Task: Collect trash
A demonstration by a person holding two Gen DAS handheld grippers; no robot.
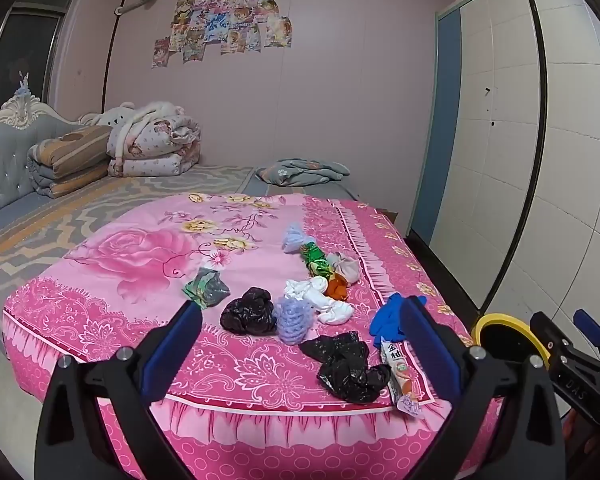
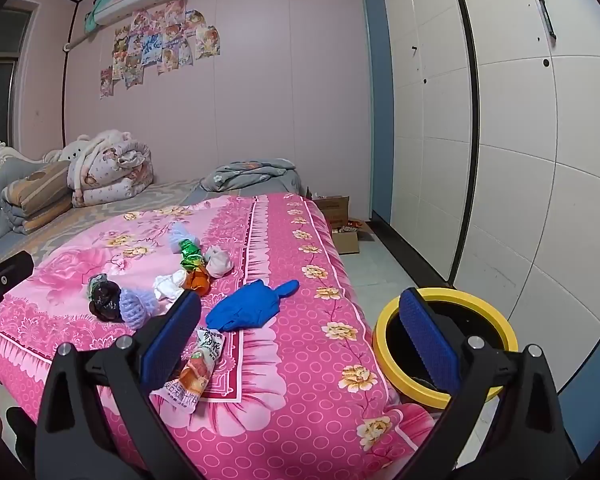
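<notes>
- My left gripper (image 1: 300,320) hangs over the near end of the bed, its blue-padded fingers (image 1: 172,344) spread wide with nothing between them.
- My right gripper (image 2: 300,320) is just as wide apart and empty, one finger over the pink floral bedspread (image 2: 308,360), the other over the yellow-rimmed trash bin (image 2: 496,320).
- The bin stands on the floor right beside the bed's near corner, in front of the white wardrobe (image 2: 540,160).
- The trash lies scattered on the bedspread: a crumpled black plastic bag (image 1: 350,368) nearest my left fingers, an orange snack wrapper (image 2: 198,364) beside it at the bed's edge, and a blue rubber glove (image 2: 246,306) just beyond.
- Farther in sit a second black bag (image 1: 250,312), a lilac knitted ball (image 1: 294,318), white crumpled cloth or tissue (image 1: 320,296), an orange scrap (image 1: 337,287), a green foil wrapper (image 1: 317,260) and a grey wad (image 1: 346,266).
- A green-and-dark packet (image 1: 206,288) lies apart to the left; I cannot make out what it is.
- Folded quilts (image 1: 152,144) are stacked by the headboard, well away from the trash.
</notes>
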